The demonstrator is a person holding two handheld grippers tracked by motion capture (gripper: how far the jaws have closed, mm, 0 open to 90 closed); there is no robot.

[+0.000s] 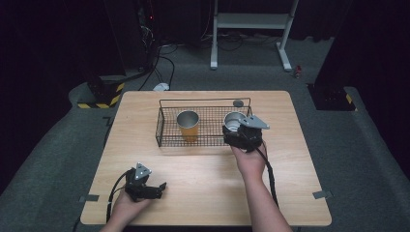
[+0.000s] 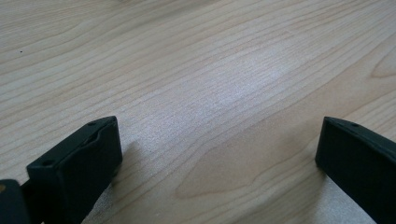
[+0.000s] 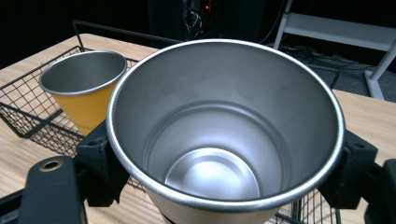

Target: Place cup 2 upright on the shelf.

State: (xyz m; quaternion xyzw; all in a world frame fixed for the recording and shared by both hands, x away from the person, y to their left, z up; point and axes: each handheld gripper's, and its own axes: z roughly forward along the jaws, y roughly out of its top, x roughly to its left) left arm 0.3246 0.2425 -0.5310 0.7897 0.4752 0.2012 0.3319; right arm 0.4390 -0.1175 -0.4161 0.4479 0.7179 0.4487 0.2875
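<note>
A black wire basket (image 1: 167, 126) stands on the wooden table (image 1: 203, 169). An orange metal cup (image 1: 188, 125) stands upright inside it, also visible as the orange cup (image 3: 83, 91) in the right gripper view. My right gripper (image 1: 235, 130) is shut on a silver metal cup (image 1: 234, 119) at the basket's right end; the silver cup (image 3: 224, 135) sits upright between the jaws. My left gripper (image 1: 155, 189) rests low over the table's front left, open, with bare wood between its jaws (image 2: 219, 154).
A small dark round disc (image 1: 238, 103) lies on the table behind the basket. Beyond the table stand a white frame (image 1: 251, 21) and black equipment with cables (image 1: 145, 43) on the grey floor.
</note>
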